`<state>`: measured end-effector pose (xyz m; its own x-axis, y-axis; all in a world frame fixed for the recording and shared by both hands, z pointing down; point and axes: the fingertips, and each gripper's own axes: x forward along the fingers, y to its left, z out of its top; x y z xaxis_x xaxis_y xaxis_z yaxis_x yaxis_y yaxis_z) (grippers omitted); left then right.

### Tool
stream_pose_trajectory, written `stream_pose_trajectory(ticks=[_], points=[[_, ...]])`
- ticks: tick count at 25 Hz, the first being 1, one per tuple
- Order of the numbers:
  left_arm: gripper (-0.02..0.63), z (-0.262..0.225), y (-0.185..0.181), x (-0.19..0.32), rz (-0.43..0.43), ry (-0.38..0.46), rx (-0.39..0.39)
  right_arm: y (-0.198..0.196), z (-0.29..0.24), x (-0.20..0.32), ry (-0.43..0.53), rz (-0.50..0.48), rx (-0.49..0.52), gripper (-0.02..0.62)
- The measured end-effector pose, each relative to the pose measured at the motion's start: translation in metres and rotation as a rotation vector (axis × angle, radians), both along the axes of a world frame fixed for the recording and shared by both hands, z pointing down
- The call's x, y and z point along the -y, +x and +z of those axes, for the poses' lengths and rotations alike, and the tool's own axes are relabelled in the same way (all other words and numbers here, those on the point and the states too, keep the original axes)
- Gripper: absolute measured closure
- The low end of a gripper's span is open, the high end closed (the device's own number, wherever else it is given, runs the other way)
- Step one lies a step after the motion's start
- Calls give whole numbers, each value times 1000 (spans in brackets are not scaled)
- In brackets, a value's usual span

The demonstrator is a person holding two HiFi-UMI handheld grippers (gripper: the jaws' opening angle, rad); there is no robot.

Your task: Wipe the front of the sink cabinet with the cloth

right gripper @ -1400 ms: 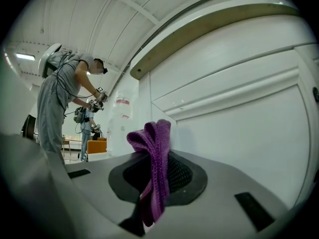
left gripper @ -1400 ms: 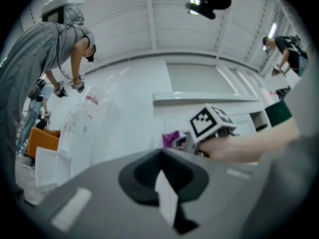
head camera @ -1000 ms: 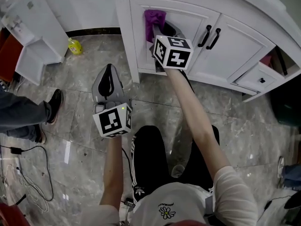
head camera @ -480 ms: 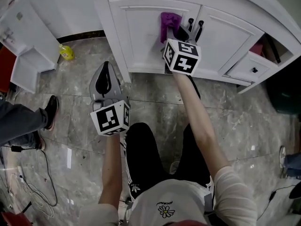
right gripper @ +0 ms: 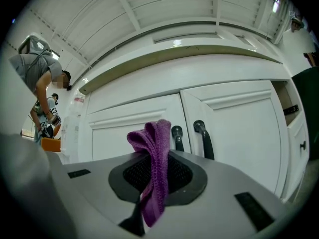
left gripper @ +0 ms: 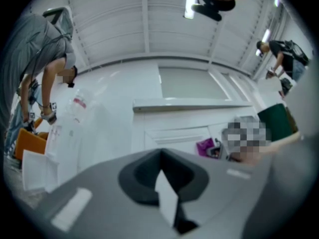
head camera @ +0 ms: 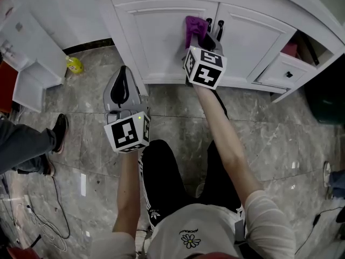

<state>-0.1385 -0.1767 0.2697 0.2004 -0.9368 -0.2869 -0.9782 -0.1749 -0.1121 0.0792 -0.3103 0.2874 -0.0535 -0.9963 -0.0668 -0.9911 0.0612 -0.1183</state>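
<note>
The white sink cabinet [head camera: 156, 36] has two doors with black handles [head camera: 214, 28] at the middle seam. My right gripper [head camera: 200, 36] is shut on a purple cloth [head camera: 194, 26], which it holds against the left door right beside the handles. In the right gripper view the cloth [right gripper: 152, 168] hangs folded between the jaws, with the left door [right gripper: 124, 131] and the handles [right gripper: 199, 136] just behind it. My left gripper [head camera: 123, 75] is shut and holds nothing; it hovers over the marble floor, short of the cabinet's left corner.
A small drawer [head camera: 285, 74] stands open at the cabinet's right, beside a dark bin [head camera: 326, 107]. A yellow bottle [head camera: 74, 65] lies on the floor by a white unit [head camera: 27, 63]. A bystander's shoe [head camera: 58, 131] and cables [head camera: 43, 220] are at the left.
My right gripper has carried the cloth rightward across the left door, from its left part to beside the handles. The left gripper has hardly moved.
</note>
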Motion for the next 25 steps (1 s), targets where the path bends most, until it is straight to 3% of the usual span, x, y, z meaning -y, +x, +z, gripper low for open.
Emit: stream_pose_trajectory(ticks=[6, 9, 19, 25], points=[[601, 5, -10, -2, -17, -8, -7, 0, 1, -2, 6, 11, 10, 545], [601, 10, -15, -2, -25, -14, -11, -11, 0, -5, 13, -32, 24, 545], [601, 41, -51, -4, -70, -55, -28, -138, 13, -4, 46, -349, 55, 545], [601, 62, -81, -7, -115, -78, -38, -201, 41, 4, 22, -454, 39, 545]])
